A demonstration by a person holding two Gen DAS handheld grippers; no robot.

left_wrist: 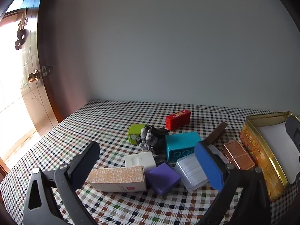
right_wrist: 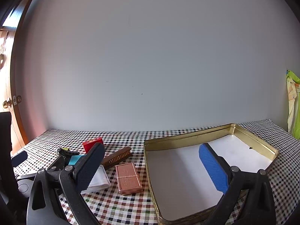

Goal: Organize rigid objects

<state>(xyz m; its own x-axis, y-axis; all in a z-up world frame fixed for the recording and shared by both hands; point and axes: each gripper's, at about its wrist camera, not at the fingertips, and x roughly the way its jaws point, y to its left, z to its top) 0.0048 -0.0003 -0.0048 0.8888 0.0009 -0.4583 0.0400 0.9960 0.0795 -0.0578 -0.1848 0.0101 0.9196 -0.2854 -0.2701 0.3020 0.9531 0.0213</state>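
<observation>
Presently both grippers gape wide, holding nothing: left gripper (left_wrist: 148,166) over the box cluster, right gripper (right_wrist: 151,161) spanning the rim of the shallow gold metal tin (right_wrist: 187,137). Tin empty, white-lined. Judgement: take the flat copper-coloured rectangular case (right_wrist: 128,176), at 9 o'clock just beside the tin, across its short width. Checked tablecloth (right_wrist: 120,206); pale wall, wooden door (left_wrist: 35,86) at 9 o'clock.

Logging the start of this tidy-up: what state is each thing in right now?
Gold tin: open, nothing inside.
Copper case: closed, flat on the cloth.
Clear plastic box: closed, flat.
Patterned carton: closed, on its side.
Left gripper: open, holding nothing.
Right gripper: open, holding nothing.
</observation>
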